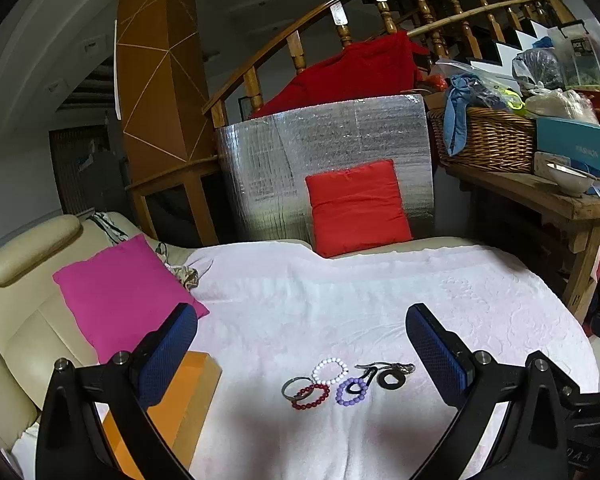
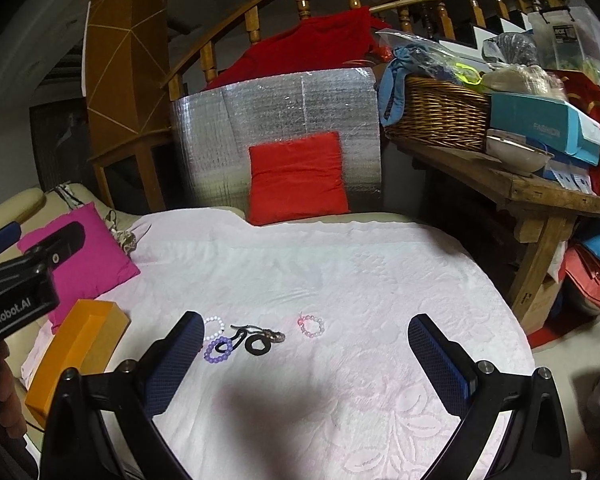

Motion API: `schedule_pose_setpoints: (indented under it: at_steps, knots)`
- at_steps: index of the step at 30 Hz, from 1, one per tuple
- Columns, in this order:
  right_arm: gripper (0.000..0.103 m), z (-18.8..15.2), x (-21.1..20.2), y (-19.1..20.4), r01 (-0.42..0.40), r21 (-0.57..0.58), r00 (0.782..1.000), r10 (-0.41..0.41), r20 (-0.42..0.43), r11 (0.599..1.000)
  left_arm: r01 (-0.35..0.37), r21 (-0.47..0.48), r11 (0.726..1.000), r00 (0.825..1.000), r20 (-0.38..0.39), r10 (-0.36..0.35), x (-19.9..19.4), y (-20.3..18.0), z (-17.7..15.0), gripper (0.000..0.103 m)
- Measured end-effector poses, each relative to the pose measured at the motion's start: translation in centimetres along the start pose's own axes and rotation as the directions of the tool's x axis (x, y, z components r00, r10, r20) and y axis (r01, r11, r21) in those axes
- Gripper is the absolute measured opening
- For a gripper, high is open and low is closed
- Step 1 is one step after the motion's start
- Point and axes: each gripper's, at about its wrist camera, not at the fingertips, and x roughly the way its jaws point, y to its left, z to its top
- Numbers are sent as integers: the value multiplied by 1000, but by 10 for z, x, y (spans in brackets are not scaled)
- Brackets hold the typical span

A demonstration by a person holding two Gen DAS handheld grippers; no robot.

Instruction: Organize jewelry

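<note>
Several bracelets lie on the pale pink cloth (image 1: 320, 300): a white bead bracelet (image 1: 330, 371), a dark red bead one (image 1: 310, 396) over a metal bangle (image 1: 294, 387), a purple bead one (image 1: 352, 391) and black rings with a cord (image 1: 388, 376). My left gripper (image 1: 302, 340) hangs open above them, holding nothing. In the right wrist view a pink bead bracelet (image 2: 311, 326) lies apart to the right of the purple one (image 2: 218, 350) and the black rings (image 2: 256, 342). My right gripper (image 2: 304, 348) is open and empty over the cloth. An orange box (image 2: 80, 354) (image 1: 188, 404) sits at the left.
A magenta cushion (image 1: 120, 292) and a red cushion (image 1: 356, 206) rest on the beige sofa (image 1: 28, 320). A silver foil panel (image 1: 300, 152) stands behind. At the right, a wooden bench (image 2: 532, 196) carries a wicker basket (image 2: 436, 116) and boxes.
</note>
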Motion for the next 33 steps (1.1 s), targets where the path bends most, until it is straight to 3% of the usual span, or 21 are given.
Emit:
schedule_pose_setpoints:
  at_steps: [13, 17, 26, 33]
  knots:
    - [103, -9, 34, 11, -28, 22, 997, 30, -71, 999, -24, -11, 1000, 999, -48, 24, 25, 13, -14, 103]
    - [103, -14, 53, 21, -72, 12, 991, 73, -114, 997, -29, -39, 999, 997, -74, 26, 39, 23, -22, 103]
    - [103, -31, 124, 28, -94, 50, 972, 102, -211, 994, -34, -79, 996, 984, -180, 19, 106, 41, -60, 103]
    - [103, -33, 170, 28, -104, 110, 965, 126, -228, 989, -57, -89, 994, 971, -238, 35, 156, 57, -87, 103]
